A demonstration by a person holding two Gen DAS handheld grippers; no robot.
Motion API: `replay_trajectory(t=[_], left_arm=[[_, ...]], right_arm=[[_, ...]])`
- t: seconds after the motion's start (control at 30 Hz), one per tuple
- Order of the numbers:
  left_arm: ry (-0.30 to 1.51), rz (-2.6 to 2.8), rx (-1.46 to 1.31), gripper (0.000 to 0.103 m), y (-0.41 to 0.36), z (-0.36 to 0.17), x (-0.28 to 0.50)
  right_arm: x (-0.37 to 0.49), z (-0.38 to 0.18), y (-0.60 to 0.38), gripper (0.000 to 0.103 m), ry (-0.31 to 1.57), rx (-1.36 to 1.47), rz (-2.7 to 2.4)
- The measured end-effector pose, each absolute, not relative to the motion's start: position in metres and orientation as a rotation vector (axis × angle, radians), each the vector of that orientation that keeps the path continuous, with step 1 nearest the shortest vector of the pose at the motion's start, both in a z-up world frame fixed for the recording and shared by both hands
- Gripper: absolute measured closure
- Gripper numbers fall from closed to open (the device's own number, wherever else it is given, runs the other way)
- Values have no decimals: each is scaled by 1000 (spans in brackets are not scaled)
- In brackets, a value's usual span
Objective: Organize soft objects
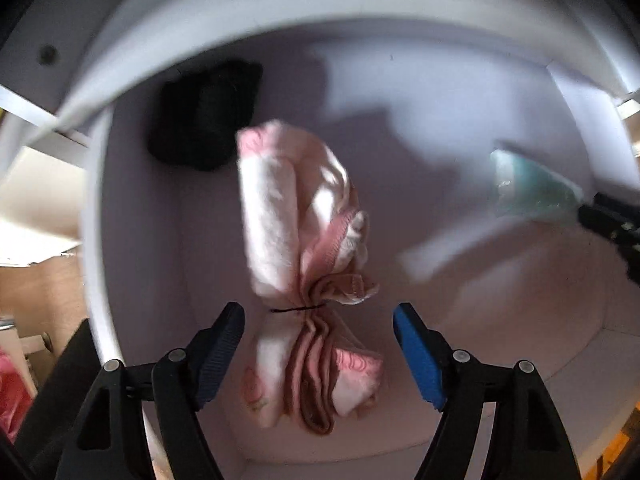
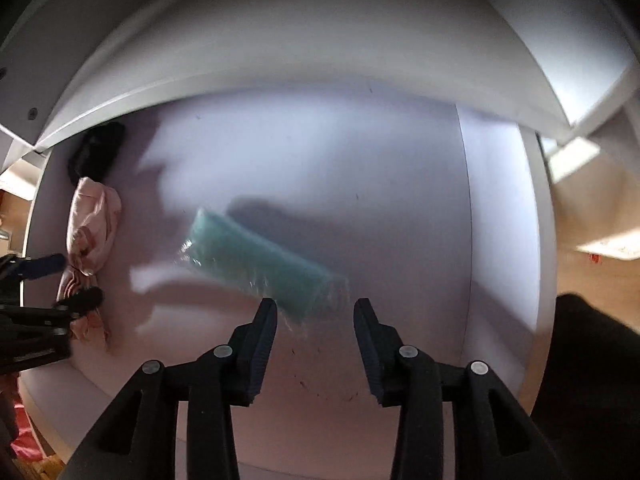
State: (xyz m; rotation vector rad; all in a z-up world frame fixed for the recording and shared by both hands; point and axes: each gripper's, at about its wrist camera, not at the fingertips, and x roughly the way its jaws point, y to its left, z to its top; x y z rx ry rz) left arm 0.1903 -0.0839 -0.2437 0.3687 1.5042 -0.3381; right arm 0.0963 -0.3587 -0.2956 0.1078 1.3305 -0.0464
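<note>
Three soft items lie inside a white drawer [image 1: 132, 208] with pale walls, both cameras looking down into it.

Left gripper [image 1: 319, 322]: jaws spread, blue pads clear of the cloth. Pink-and-white sock bundle [image 1: 296, 216], cinched at its waist by a thin black band, lies on the drawer floor between and ahead of the fingers, pressed by neither pad. Same bundle shows in the right wrist view [image 2: 94, 220] against the drawer's left wall.

Black folded fabric piece [image 1: 204, 116] sits in the far left corner, just beyond the pink bundle; from the left wrist view the two look to be touching or nearly so, cannot tell which.

Right gripper [image 2: 315, 305]: jaws parted, dark pads not gripping. Teal soft roll in clear plastic wrap [image 2: 256, 258] lies diagonally on the drawer floor just ahead of the fingertips, its near end close to the left finger. Blurred, so contact cannot be told. It sits well apart from the pink bundle, nearer the drawer's middle.

Left gripper's fingers [image 2: 44, 266] show at the left edge of the right wrist view, straddling the pink bundle.
</note>
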Motion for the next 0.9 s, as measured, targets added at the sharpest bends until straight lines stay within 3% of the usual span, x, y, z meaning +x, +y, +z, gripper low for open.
replay_trajectory(t=[0.07, 0.13, 0.17, 0.4, 0.9], left_arm=[[1523, -351, 375, 37, -83, -253, 190], [1507, -382, 362, 67, -82, -252, 189], [1511, -398, 371, 70, -81, -250, 189], [1472, -469, 320, 72, -61, -216, 185], [1220, -642, 337, 72, -45, -80, 151]], right_arm=[[100, -291, -352, 62, 1295, 62, -21], [103, -289, -345, 62, 1284, 11, 1], [104, -287, -339, 62, 1269, -10, 26], [120, -300, -301, 62, 1245, -294, 143], [152, -334, -271, 65, 1364, -347, 315]])
